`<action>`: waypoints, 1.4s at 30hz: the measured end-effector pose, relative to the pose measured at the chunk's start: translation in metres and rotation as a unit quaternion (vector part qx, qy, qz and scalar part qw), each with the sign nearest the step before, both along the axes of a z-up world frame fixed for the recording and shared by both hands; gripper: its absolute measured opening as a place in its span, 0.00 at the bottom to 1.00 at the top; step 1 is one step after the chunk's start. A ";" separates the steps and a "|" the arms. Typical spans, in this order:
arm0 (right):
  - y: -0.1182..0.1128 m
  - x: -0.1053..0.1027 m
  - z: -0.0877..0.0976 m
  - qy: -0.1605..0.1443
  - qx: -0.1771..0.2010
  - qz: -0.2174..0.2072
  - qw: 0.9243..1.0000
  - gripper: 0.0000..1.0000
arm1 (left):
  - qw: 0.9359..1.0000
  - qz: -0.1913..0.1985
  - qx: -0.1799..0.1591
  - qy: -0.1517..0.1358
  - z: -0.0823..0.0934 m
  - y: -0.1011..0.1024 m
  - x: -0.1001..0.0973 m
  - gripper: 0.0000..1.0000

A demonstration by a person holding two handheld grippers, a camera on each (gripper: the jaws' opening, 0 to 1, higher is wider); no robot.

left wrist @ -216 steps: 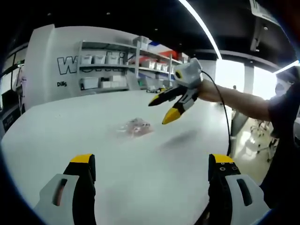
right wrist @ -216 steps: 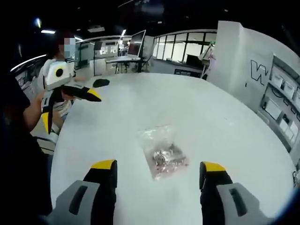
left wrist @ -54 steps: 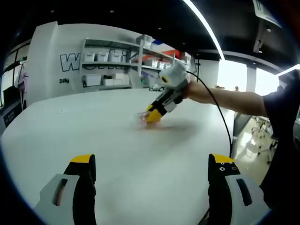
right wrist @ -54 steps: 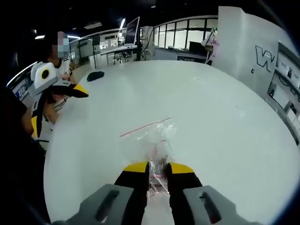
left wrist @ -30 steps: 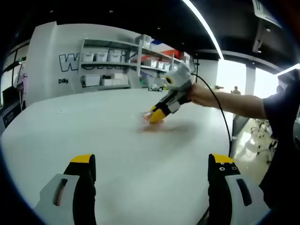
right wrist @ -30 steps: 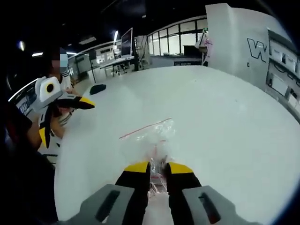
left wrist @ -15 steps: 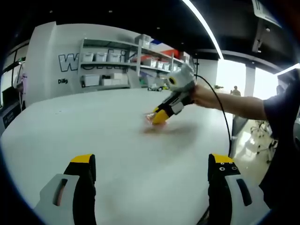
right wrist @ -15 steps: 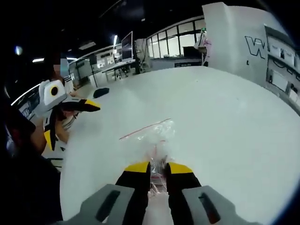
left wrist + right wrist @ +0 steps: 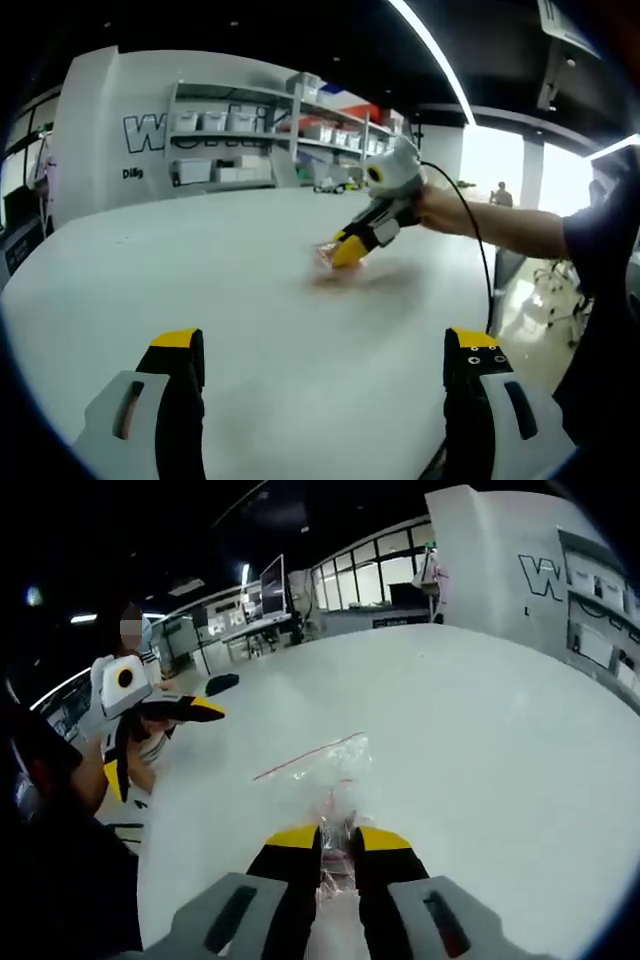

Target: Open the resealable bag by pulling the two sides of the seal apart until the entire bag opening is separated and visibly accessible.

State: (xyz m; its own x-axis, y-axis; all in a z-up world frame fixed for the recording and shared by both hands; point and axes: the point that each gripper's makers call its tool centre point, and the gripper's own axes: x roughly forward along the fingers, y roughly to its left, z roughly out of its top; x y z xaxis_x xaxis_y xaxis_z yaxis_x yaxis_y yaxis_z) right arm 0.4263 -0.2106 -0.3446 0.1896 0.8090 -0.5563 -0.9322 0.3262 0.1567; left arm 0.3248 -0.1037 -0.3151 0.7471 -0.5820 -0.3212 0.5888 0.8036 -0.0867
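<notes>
The right gripper (image 9: 337,842) is clenched on the lower end of the resealable bag (image 9: 322,780), its yellow-tipped jaws drawn together with clear film pinched between them. The bag sits over the white table (image 9: 480,730), roughly mid-surface; its red seal strip (image 9: 308,757) lies at the far end, away from the jaws, and appears closed. Small pinkish contents (image 9: 340,845) sit low in the bag, near the grip point.

The left gripper (image 9: 325,355) is released — jaws spread wide, grasping nothing — and is held near the table edge, well apart from the bag. In the left gripper view, the right gripper (image 9: 350,248) shows at mid-table with the bag (image 9: 330,255) at its tip.

Probable faults from this state:
- The grip is at the end opposite the seal, so pulling here will likely drag or lift the whole bag rather than part the strip.
- Thin film may slip from the jaws or stretch.
- Tilting the bag seal-down after opening may spill the contents.
</notes>
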 end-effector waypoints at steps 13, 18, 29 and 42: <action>-0.006 -0.011 0.001 0.014 0.025 -0.007 1.000 0.09 | 1.000 -0.003 0.001 0.002 -0.001 -0.003 0.001 0.99; -0.006 -0.015 0.002 0.021 0.035 -0.011 0.999 0.09 | 1.000 -0.004 0.001 0.003 -0.001 -0.004 0.001 0.99; -0.005 -0.024 0.002 0.038 0.052 -0.010 0.998 0.09 | 1.000 -0.004 0.002 0.003 -0.001 -0.006 0.001 0.99; -0.011 -0.032 0.002 0.068 0.092 -0.019 0.993 0.09 | 1.000 -0.007 0.001 0.003 -0.002 -0.011 0.002 0.99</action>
State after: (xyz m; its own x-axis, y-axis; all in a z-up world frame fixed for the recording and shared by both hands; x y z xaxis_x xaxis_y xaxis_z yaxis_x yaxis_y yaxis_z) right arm 0.3946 -0.2212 -0.3424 0.1546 0.8929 -0.4229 -0.8863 0.3144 0.3400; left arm 0.3271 -0.1149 -0.3168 0.7366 -0.5925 -0.3262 0.6000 0.7950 -0.0892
